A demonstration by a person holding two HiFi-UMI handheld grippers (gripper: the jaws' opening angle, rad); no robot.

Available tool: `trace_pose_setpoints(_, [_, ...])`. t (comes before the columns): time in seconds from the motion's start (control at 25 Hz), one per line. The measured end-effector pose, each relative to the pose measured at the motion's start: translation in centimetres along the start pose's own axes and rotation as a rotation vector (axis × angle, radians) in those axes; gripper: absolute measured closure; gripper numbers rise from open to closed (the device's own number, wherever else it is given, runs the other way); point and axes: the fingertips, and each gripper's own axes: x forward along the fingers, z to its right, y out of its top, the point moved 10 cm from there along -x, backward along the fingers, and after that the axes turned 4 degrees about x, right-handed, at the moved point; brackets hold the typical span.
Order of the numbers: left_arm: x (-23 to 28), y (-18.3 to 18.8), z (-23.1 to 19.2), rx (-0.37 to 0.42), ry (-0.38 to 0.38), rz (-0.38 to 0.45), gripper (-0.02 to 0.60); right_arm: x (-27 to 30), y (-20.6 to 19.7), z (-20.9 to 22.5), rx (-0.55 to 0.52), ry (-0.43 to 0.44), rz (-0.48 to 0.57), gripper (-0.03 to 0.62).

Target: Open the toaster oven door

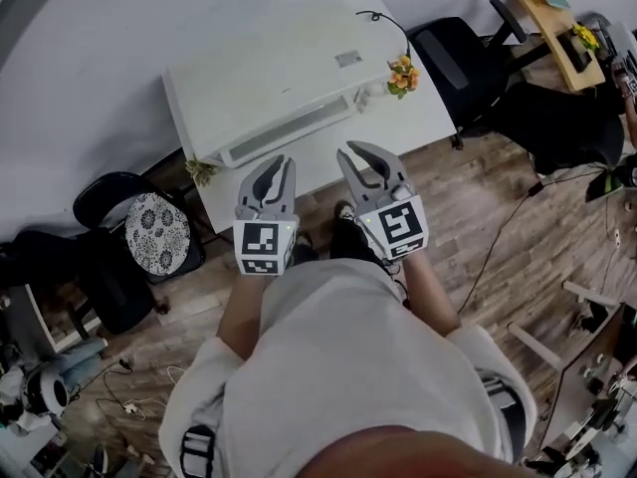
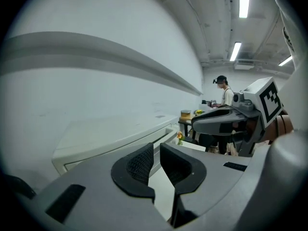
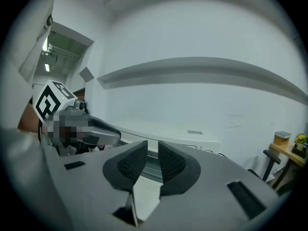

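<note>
A white toaster oven (image 1: 264,83) stands on a white table (image 1: 423,118) against the wall, its door facing me with a long handle slot (image 1: 289,129). The door looks closed. My left gripper (image 1: 281,165) and right gripper (image 1: 364,153) hover side by side just short of the table's near edge, pointing at the oven. Both touch nothing. In the left gripper view the left gripper (image 2: 157,157) shows a narrow gap between its pads, with the oven (image 2: 110,138) beyond. The right gripper (image 3: 153,160) is also slightly open and empty, facing the oven (image 3: 192,137).
Small flower bunches sit at the table's right (image 1: 402,76) and left (image 1: 201,170) corners. A chair with a patterned cushion (image 1: 157,232) stands left, a black office chair (image 1: 453,58) right. A wooden desk (image 1: 552,23) is far right. Another person (image 2: 222,93) stands in the background.
</note>
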Motion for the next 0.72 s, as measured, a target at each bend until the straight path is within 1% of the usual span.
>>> trace_pose_setpoints(0.28, [1.7,0.9,0.2,0.002,0.085,-0.068,0.546,2.2,0.6,3.8,-0.098,0.173,-0.062,0.523])
trace_pose_setpoints(0.36, [1.9,1.1,0.2,0.016,0.111,-0.086,0.546,3.0,0.9,4.6,-0.169,0.243,-0.086,0.521])
trace_pose_setpoints(0.52, [1.7,1.3,0.0,0.048,0.152,-0.146,0.546,4.2,1.7,5.2,-0.338,0.419,-0.158,0.517])
trace_pose_setpoints(0.64, [1.3,2.0,-0.7,0.107,0.173,-0.207,0.546,5.3,2.9,5.9,-0.462,0.548,-0.189,0.516])
trace_pose_setpoints(0.72, [1.3,2.2,-1.1,0.16,0.163,-0.264,0.546,6.2,3.5,6.5,-0.537,0.611,-0.222,0.514])
